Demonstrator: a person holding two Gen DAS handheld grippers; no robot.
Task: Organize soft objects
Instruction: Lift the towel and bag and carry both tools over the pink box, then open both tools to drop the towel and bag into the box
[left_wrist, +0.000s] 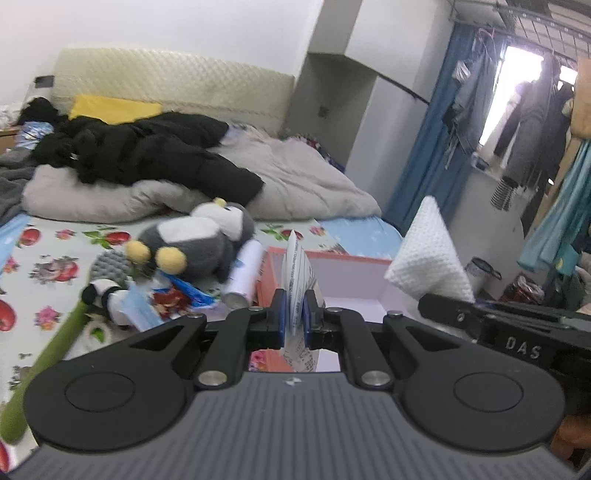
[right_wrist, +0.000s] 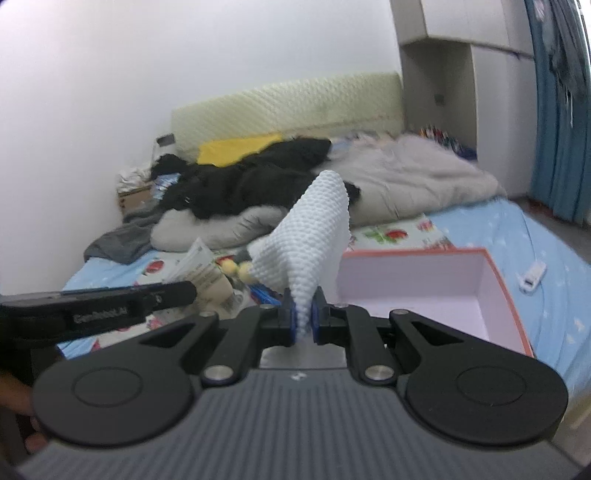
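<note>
My left gripper (left_wrist: 294, 314) is shut on a flat white packet with printed text (left_wrist: 297, 277), held upright above the near edge of an open pink box (left_wrist: 354, 280). My right gripper (right_wrist: 303, 314) is shut on a white waffle-textured cloth (right_wrist: 310, 240), held up left of the box (right_wrist: 436, 284). The cloth also shows at the right of the left wrist view (left_wrist: 428, 254). A grey and white penguin plush (left_wrist: 199, 240) lies on the floral sheet left of the box, with a white roll (left_wrist: 245, 273) and a small panda toy (left_wrist: 103, 295) beside it.
A beige quilt (left_wrist: 295, 177) and black jacket (left_wrist: 147, 147) are heaped at the bed's head, by a yellow pillow (left_wrist: 114, 107). A green stick (left_wrist: 48, 354) lies at the left. A small white device (right_wrist: 532, 277) lies on the blue sheet right of the box. Blue curtain and hanging clothes stand to the right.
</note>
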